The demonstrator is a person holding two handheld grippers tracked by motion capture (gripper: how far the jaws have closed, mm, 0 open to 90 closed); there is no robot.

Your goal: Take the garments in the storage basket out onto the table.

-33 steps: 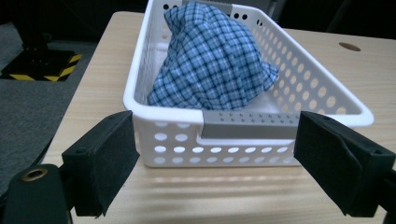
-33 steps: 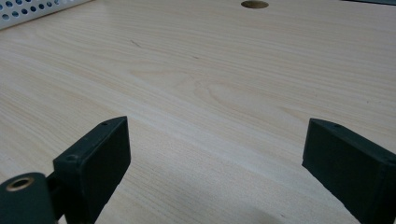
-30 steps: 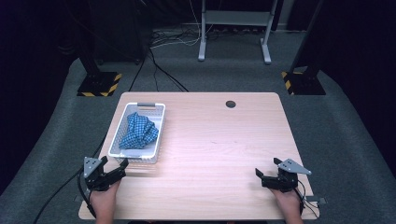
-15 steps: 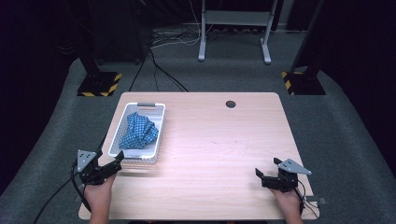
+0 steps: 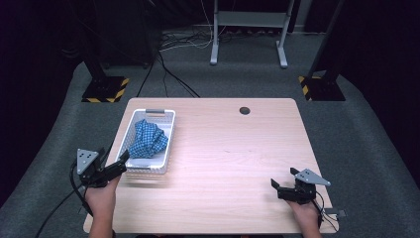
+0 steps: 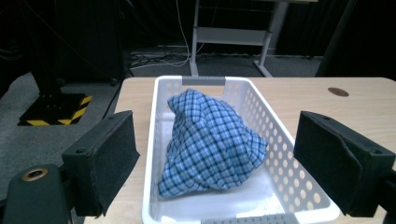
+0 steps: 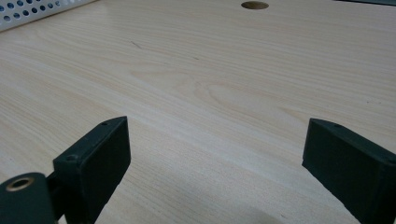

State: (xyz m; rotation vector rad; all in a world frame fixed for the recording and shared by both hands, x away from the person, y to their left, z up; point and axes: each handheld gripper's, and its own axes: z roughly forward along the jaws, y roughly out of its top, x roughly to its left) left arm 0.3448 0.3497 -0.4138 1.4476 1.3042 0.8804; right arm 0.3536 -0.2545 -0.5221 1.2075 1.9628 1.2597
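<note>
We see the left gripper (image 5: 115, 167) with jaws wide apart, empty, at the near end of the white basket (image 5: 169, 130) holding the blue checked cloth (image 5: 146, 139). The right gripper (image 5: 283, 189) gapes empty over the surface (image 5: 237, 148).

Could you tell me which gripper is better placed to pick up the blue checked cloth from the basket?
Probably the left. The left gripper is at the near end of the white basket, jaws open and aimed at the blue checked cloth. The right gripper sits at the table's far near corner.
</note>
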